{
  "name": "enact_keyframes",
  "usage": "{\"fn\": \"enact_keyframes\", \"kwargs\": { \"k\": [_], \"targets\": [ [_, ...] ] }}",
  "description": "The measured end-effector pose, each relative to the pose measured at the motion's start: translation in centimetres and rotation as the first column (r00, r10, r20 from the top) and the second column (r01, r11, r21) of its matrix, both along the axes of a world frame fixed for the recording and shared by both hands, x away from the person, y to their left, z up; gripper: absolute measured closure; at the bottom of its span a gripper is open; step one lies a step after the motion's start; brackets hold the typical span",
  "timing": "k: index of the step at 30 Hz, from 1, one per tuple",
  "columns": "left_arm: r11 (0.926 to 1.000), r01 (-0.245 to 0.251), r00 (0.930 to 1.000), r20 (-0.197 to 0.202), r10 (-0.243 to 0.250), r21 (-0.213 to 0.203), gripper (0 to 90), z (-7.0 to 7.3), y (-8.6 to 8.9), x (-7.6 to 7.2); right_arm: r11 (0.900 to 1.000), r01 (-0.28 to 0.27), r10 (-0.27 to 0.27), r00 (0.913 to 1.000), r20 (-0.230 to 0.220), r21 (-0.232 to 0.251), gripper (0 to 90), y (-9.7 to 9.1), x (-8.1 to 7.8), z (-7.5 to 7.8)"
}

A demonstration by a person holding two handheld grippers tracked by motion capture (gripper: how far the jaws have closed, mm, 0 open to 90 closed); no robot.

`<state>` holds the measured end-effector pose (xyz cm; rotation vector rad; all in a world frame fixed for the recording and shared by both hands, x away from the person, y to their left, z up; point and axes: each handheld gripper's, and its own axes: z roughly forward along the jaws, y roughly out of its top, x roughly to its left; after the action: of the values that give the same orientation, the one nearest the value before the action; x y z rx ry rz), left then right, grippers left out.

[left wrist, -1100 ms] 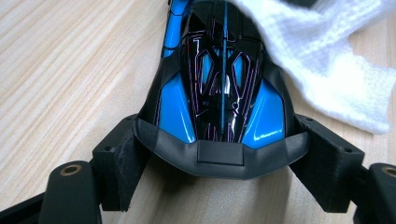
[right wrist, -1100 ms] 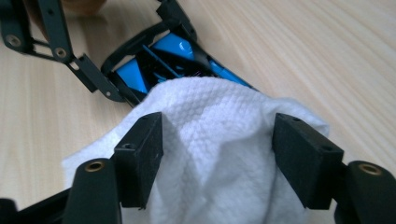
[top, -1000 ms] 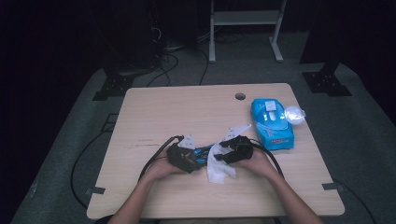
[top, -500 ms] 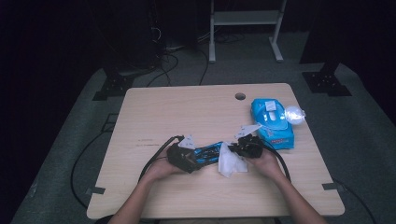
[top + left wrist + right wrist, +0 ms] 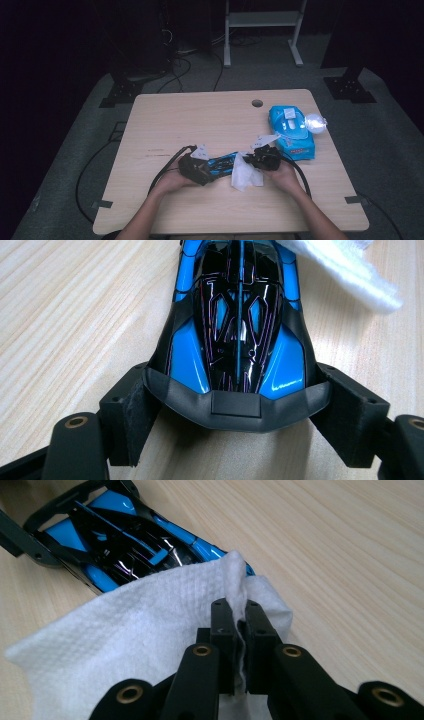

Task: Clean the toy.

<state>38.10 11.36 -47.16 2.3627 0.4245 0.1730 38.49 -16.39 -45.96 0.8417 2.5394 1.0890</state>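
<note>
Gripping the rear of the blue-and-black toy car (image 5: 239,330) that lies on the wooden surface (image 5: 200,120), the left tool (image 5: 237,412) holds it while the right tool (image 5: 240,625), its jaws just closed, pinches a white wipe (image 5: 150,630) draped over the car's far end, well apart from a blue wipes pack (image 5: 291,131) whose label is too small to read.

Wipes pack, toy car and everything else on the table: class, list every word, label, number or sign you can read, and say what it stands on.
None can be read.
Blue wipes pack: white label and print, too small and blurred to read.
Blue and black toy car: thin line patterns, no letters or numbers.
White wipe: plain embossed texture, no text.
</note>
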Motion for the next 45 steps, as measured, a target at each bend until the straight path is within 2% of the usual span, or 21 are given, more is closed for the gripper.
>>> {"fn": "enact_keyframes", "kwargs": {
  "k": [3,5,7,10,14,16,17,21,23,24,25,27,28,29,31,33,36,38,39,45],
  "targets": [
    [1.0,0.001,1.0,0.003,-0.001,0.002,23.8,0.0,0.0,0.0,0.9999,-0.001,0.001,1.0,-0.006,0.016,76.7,-0.1,0.0,0.3],
    [1.0,0.001,1.0,0.005,-0.001,0.002,23.8,0.0,0.0,0.0,0.9995,-0.005,0.006,0.9995,-0.03,0.031,72.5,-0.3,0.1,0.4],
    [1.0,0.002,1.0,0.006,-0.002,0.002,23.8,0.0,0.0,0.0,0.9992,-0.003,0.004,0.9996,-0.029,0.04,65.5,-0.6,0.0,0.6],
    [1.0,0.0,1.0,0.006,0.0,0.003,23.8,0.0,0.0,0.0,0.9976,-0.033,0.035,0.9987,-0.036,0.061,51.9,-0.9,-0.1,1.2],
    [1.0,0.002,1.0,0.008,-0.002,0.004,23.8,0.0,0.0,0.0,0.9921,-0.095,0.099,0.9943,-0.041,0.082,42.3,-0.9,-0.4,1.7],
    [1.0,0.002,1.0,0.008,-0.002,0.002,23.8,0.0,0.0,0.0,0.9901,-0.127,0.129,0.9913,-0.027,0.06,39.1,-0.4,-0.7,1.7],
    [1.0,0.001,1.0,0.007,-0.001,0.002,23.8,0.0,0.0,0.0,0.9887,-0.145,0.146,0.9891,-0.018,0.037,39.2,-0.1,-0.8,1.6],
    [1.0,0.003,1.0,0.005,-0.003,0.003,23.8,0.0,-0.1,0.0,0.9854,-0.161,0.162,0.9866,0.016,-0.054,42.4,1.3,-1.5,0.8],
    [1.0,0.003,1.0,0.007,-0.003,0.006,23.9,0.0,-0.1,0.0,0.9836,-0.157,0.159,0.9869,0.025,-0.09,47.6,1.7,-1.4,0.3],
    [1.0,0.001,1.0,0.004,-0.001,0.005,23.9,0.0,0.0,0.0,0.9849,-0.148,0.152,0.9877,0.037,-0.09,51.4,1.7,-1.5,0.3],
    [1.0,0.001,1.0,0.003,-0.001,0.003,23.9,0.0,0.0,0.0,0.9862,-0.147,0.15,0.988,0.035,-0.076,55.2,1.6,-1.4,0.3],
    [1.0,0.001,1.0,0.004,-0.001,0.001,23.9,0.0,0.0,0.0,0.989,-0.146,0.146,0.9893,-0.009,-0.024,60.4,1.2,-1.0,0.4],
    [1.0,0.001,1.0,0.006,-0.001,0.002,23.9,0.0,0.0,0.0,0.989,-0.146,0.146,0.9893,-0.009,-0.024,60.4,1.2,-1.0,0.4],
    [1.0,0.001,1.0,0.005,-0.001,0.002,23.9,0.0,0.0,0.0,0.9894,-0.142,0.143,0.9884,-0.051,0.032,64.1,0.7,-0.5,0.3],
    [1.0,0.002,1.0,0.006,-0.002,0.004,23.9,0.0,0.0,0.0,0.9871,-0.143,0.148,0.9858,-0.079,0.073,68.5,0.3,-0.2,0.3],
    [1.0,0.002,1.0,0.005,-0.002,0.005,23.9,0.0,0.0,0.0,0.9847,-0.125,0.138,0.9855,-0.099,0.121,79.3,-0.3,0.2,0.4],
    [1.0,0.001,1.0,0.003,-0.001,0.002,23.9,0.0,0.0,0.0,0.9941,-0.068,0.075,0.9937,-0.084,0.085,82.7,-0.7,0.6,0.1],
    [1.0,-0.002,1.0,0.0,0.002,0.002,23.9,0.0,0.0,0.0,0.9949,-0.052,0.059,0.9954,-0.075,0.086,84.2,-0.6,0.6,-0.1],
    [1.0,-0.003,1.0,-0.001,0.003,0.002,23.9,0.0,0.0,0.0,0.9965,-0.047,0.051,0.9973,-0.053,0.068,84.8,-0.2,0.3,0.1],
    [1.0,-0.003,1.0,-0.001,0.003,0.005,24.0,0.0,0.0,0.0,0.986,-0.126,0.13,0.9911,-0.028,0.109,84.8,2.6,-0.8,0.6]
  ]
}}
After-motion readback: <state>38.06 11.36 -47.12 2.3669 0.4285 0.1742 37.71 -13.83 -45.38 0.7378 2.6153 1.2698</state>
